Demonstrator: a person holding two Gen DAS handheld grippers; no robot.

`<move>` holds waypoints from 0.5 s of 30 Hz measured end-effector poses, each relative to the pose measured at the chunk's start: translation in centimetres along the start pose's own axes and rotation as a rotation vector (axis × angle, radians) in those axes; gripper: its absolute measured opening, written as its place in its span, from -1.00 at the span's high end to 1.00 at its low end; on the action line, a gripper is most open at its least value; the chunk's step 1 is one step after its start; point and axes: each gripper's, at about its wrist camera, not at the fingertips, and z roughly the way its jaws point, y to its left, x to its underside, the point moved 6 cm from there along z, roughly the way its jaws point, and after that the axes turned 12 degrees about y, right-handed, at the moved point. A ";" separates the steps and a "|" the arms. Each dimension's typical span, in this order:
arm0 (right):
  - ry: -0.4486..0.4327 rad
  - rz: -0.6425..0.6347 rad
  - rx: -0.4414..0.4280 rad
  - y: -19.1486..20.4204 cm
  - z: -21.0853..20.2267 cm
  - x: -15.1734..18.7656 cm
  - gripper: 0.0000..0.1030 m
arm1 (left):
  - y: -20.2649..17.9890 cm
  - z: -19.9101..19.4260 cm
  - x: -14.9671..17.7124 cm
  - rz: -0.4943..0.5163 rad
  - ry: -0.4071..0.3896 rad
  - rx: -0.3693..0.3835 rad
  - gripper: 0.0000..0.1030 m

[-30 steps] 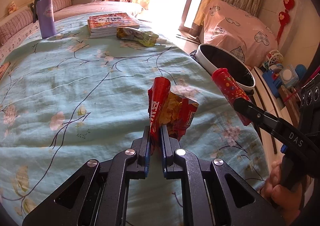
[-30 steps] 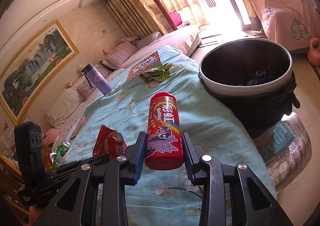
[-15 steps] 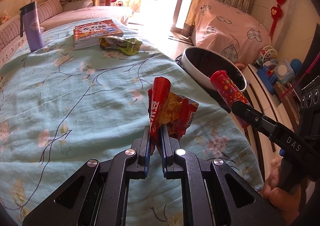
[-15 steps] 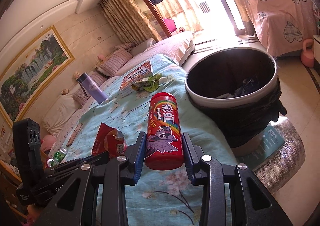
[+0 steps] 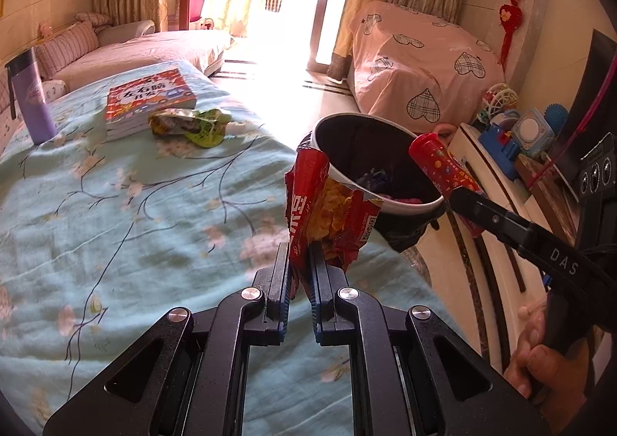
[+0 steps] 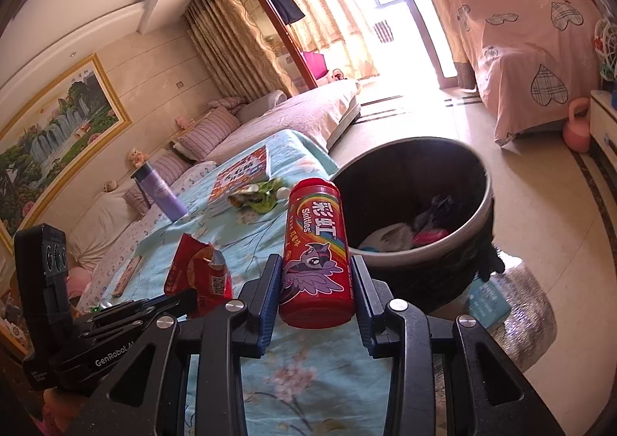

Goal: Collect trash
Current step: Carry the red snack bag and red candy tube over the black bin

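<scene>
Now two grippers up over bed (image 5: 115, 204) edge: left gripper (image 5: 299, 274) fingers pinching one red chip bag (image 5: 327, 212), right gripper (image 6: 314, 278) fingers clamping one red Skittles can (image 6: 314, 243), beside one trash bin (image 6: 484, 212); one green wrapper (image 5: 189, 123) on bed

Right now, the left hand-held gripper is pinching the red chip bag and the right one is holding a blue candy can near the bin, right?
Almost. The candy can is red, not blue; the right wrist view shows it clearly. The rest holds: the left hand-held gripper pinches the red chip bag, and the right hand-held gripper holds the can near the bin.
</scene>
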 end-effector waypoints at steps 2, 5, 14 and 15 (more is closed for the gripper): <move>-0.005 0.003 0.013 -0.5 -0.3 -0.4 0.31 | -0.6 0.3 -0.4 0.007 0.002 0.004 0.85; -0.008 0.008 0.029 -1.4 -0.4 -0.9 0.31 | -1.4 0.7 -0.9 0.019 0.003 0.007 0.85; 0.002 0.016 0.060 -3.3 -0.4 -1.5 0.31 | -2.9 2.0 -2.2 0.035 0.014 0.026 0.85; 0.003 0.018 0.061 -3.4 -0.3 -1.7 0.31 | -2.9 2.1 -2.2 0.035 0.016 0.029 0.85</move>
